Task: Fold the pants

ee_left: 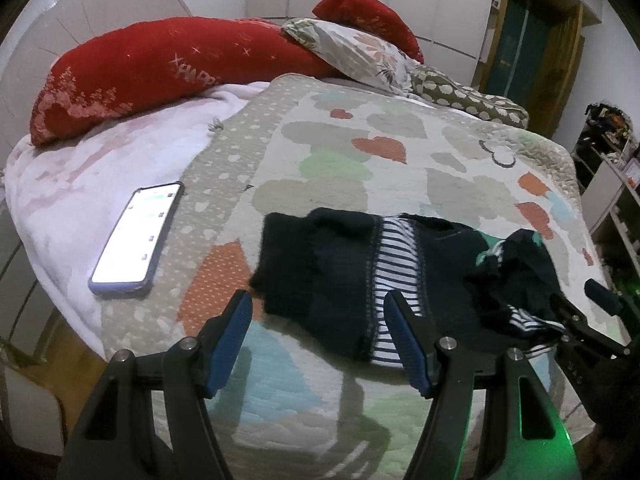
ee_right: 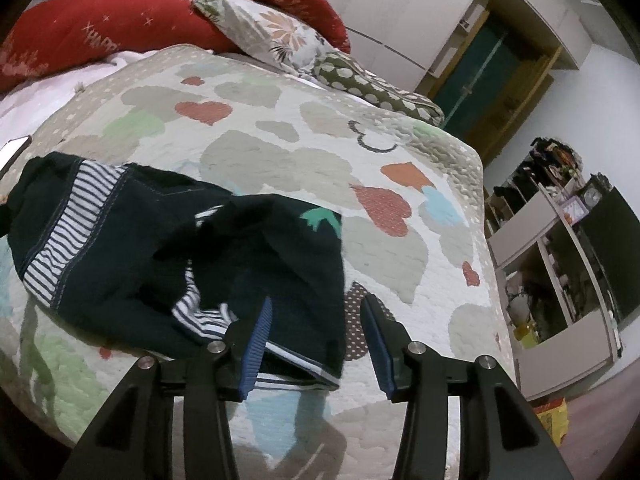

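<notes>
Dark knit pants (ee_left: 344, 280), striped panel, quilted bedspread (ee_left: 400, 152)

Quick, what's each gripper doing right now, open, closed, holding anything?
Left gripper: open, holding nothing, poised over the dark navy pants with the striped band.
Right gripper: open, jaws astride the pants' near edge, not clamped.

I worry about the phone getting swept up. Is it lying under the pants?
No. In the left wrist view the phone lies face up, lit, on the bed, well apart from the pants.
</notes>
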The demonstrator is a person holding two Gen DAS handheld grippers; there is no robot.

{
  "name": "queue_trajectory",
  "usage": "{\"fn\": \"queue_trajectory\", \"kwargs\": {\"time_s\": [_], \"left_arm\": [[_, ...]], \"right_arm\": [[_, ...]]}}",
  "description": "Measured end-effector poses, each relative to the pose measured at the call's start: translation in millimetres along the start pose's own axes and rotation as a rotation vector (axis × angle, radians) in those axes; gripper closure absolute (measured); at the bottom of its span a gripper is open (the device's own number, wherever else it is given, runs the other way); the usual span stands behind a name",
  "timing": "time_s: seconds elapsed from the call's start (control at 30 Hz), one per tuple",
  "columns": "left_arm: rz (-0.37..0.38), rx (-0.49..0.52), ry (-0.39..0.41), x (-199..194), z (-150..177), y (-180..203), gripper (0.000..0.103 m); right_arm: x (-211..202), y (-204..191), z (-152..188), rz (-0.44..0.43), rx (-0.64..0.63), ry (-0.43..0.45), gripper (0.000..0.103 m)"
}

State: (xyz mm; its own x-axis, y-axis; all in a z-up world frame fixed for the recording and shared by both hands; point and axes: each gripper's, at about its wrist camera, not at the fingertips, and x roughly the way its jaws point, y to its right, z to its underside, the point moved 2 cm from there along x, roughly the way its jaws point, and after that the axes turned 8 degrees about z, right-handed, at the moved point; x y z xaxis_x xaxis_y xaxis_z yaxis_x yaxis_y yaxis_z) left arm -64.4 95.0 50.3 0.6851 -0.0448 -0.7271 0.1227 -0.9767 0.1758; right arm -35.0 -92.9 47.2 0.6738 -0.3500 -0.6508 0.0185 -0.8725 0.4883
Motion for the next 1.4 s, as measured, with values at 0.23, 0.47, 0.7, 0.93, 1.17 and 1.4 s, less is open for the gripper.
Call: {"fn": "queue_trajectory", "kwargs": {"time_s": [0.23, 0.47, 0.7, 0.93, 1.17, 1.4], "left_arm": [[-0.058, 0.038, 0.044, -7, -1, -5, 0.036], [-0.052, 0.023, 0.029, -5, 0, -11, 0.036], [-0.013, -0.028, -0.004, 2, 2, -25, 0.036], [0.126, -0.252, -0.094, 24, 17, -76, 0.036], [0.217, -0.327, -0.066, 24, 24, -93, 0.04], [0.301, -0.372, -0.024, 33, 20, -97, 0.036]], "right_arm": [[-2, -16, -5, -0.01, -0.038, -0.001, 0.053], [-7, -28, -7, -0.009, -0.072, 0.007, 0.053], [-8, -33, -10, -0.034, -0.081, -0.004, 0.053], [-8, -54, -54, -0.486, -0.037, -0.108, 0.053], [-6, -132, -98, -0.684, -0.139, -0.209, 0.052], [-1, -200, -127, -0.624, -0.278, -0.265, 0.04]]}}
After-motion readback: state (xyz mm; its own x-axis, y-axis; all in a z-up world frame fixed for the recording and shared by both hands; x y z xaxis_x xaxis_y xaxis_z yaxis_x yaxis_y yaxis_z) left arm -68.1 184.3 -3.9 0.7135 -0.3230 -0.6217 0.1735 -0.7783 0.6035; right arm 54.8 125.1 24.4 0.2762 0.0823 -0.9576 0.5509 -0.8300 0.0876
